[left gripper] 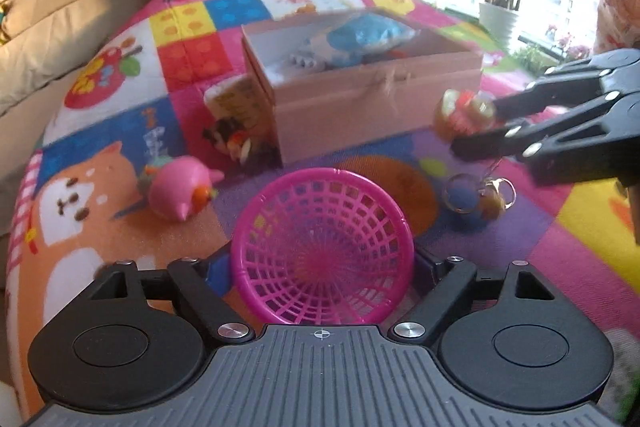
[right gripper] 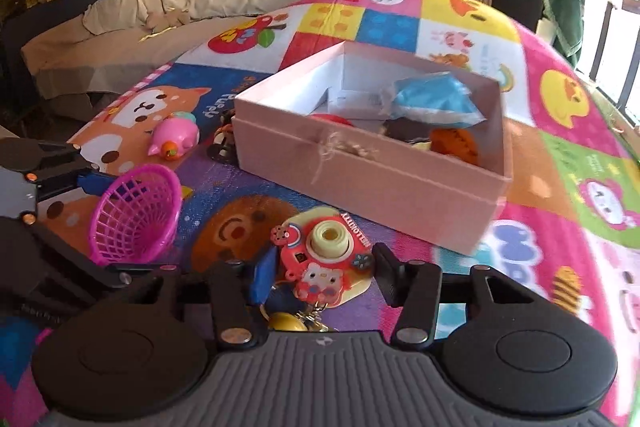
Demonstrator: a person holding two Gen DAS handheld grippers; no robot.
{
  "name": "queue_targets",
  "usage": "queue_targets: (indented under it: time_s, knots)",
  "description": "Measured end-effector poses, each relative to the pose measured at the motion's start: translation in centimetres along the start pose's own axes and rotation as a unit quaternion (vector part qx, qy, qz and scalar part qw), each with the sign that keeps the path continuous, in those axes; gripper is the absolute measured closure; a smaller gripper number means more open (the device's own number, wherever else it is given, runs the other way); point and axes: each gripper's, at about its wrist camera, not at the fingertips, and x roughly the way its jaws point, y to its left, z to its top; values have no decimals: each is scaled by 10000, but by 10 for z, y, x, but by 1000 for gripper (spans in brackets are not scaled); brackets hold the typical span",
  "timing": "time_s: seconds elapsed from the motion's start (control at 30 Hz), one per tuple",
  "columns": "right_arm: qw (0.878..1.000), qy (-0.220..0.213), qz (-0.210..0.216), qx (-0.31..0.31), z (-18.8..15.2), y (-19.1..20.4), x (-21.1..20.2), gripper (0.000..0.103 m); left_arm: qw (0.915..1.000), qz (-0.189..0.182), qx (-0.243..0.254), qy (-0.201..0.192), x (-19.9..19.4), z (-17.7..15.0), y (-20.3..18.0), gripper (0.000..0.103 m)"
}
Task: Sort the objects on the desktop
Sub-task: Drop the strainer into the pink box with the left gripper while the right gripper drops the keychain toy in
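Crowding the pink box (right gripper: 360, 167): pig toy (right gripper: 176, 137), magenta basket (right gripper: 136, 215).

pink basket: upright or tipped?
Tipped: the pink basket lies on its side between the left gripper's jaws, mouth facing sideways.

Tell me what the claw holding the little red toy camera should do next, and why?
Probably carry it forward over the pink box and let go. The right gripper looks closed on the toy camera keychain, lifted off the play mat, and the open box just ahead already holds sorted toys.
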Motion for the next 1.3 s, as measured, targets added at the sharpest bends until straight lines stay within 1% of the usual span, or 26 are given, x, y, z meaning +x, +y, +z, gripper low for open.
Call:
queue_targets:
  time_s: [0.07, 0.13, 0.2, 0.3, 0.37, 0.47, 0.57, 0.63, 0.7, 0.73, 0.77, 0.8, 0.87, 0.93, 1.0, 1.1, 1.17, 1.23, 1.3]
  knots:
    - [9995, -261, -105, -129, 8, -3, -22, 56, 9992, -44, 83, -387, -23, 19, 1, 15]
    - [9961, -792, -248, -312, 24, -4, -55, 56, 9959, -23, 176, -887, -51, 43, 3, 15]
    - [9897, -1342, -312, -392, 42, -7, -89, 56, 9898, 72, 266, -1395, -76, 70, 6, 15]
    - [9789, -1973, -327, -415, 66, -12, -124, 56, 9811, 346, 415, -1857, -91, 104, 8, 15]
    - [9731, -2236, -370, -419, 75, -16, -137, 56, 9795, 382, 413, -1934, -85, 122, 9, 15]
    - [9673, -2463, -467, -387, 83, -24, -145, 56, 9821, 201, 278, -1851, -58, 144, 14, 15]
    - [9655, -2531, -552, -271, 84, -35, -145, 56, 9865, 59, 89, -1633, -18, 165, 18, 15]
    - [9650, -2543, -621, -178, 83, -42, -142, 56, 9872, -9, 75, -1593, 7, 180, 20, 15]
    - [9660, -2504, -641, -64, 84, -51, -135, 56, 9884, -197, 126, -1503, 28, 188, 18, 15]
    - [9670, -2465, -639, 11, 85, -56, -129, 56, 9893, -325, 127, -1414, 37, 188, 18, 10]
    - [9681, -2423, -639, 70, 86, -60, -123, 56, 9915, -424, 179, -1217, 52, 188, 16, 4]
    - [9696, -2358, -640, 129, 88, -65, -116, 56, 9931, -379, 246, -1086, 64, 187, 14, 5]
    - [9718, -2257, -647, 206, 91, -70, -102, 56, 9955, -114, 306, -892, 80, 178, 14, 5]
    - [9741, -2166, -596, 251, 92, -73, -90, 56, 9968, -149, 33, -789, 83, 165, 26, 5]
    - [9762, -2089, -499, 309, 93, -75, -82, 56, 9966, -164, -289, -754, 74, 147, 37, 4]
    - [9796, -1949, -289, 398, 97, -78, -71, 56, 9952, -7, -462, -861, 51, 114, 46, 2]
    - [9818, -1837, -94, 483, 104, -78, -61, 56, 9947, 50, -563, -854, 39, 96, 52, 2]
    - [9834, -1711, 125, 592, 113, -76, -48, 56, 9947, 41, -699, -752, 27, 73, 56, 1]
    - [9841, -1598, 364, 679, 123, -71, -34, 56, 9944, 114, -828, -648, 18, 53, 60, 1]
